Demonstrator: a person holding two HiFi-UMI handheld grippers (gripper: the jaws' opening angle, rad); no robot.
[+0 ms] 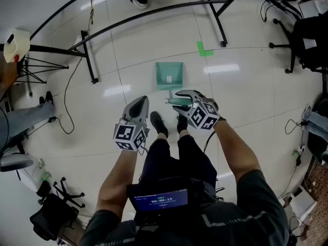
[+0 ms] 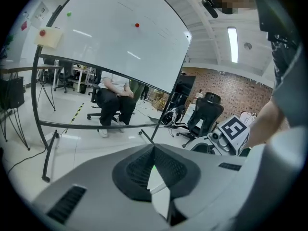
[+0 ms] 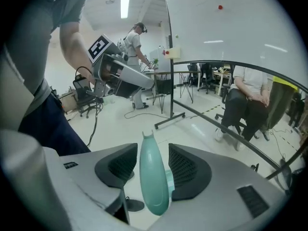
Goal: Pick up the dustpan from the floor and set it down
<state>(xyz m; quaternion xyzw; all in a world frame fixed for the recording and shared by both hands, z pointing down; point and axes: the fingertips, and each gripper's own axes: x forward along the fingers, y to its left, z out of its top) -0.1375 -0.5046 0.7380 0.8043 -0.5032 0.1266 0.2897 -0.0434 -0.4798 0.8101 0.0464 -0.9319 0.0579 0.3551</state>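
A teal dustpan point(image 1: 169, 76) lies on the pale floor tiles ahead of my feet, its handle point(image 1: 171, 97) pointing back at me. My right gripper point(image 1: 177, 100) straddles that handle. In the right gripper view the teal handle point(image 3: 153, 177) stands between the two ribbed pads point(image 3: 185, 165), with a thin gap showing on its left side, so the jaws are open around it. My left gripper point(image 1: 141, 100) hovers to the left of the dustpan, holding nothing. In the left gripper view the left gripper's tips point(image 2: 154, 150) meet, so it is shut.
A black whiteboard stand point(image 1: 154, 14) curves across the floor beyond the dustpan, beside a green tape mark point(image 1: 204, 48). My shoes point(image 1: 159, 123) sit just behind the grippers. A cable point(image 1: 66, 122) trails at left. A seated person point(image 2: 115, 93) and office chairs point(image 2: 207, 114) are nearby.
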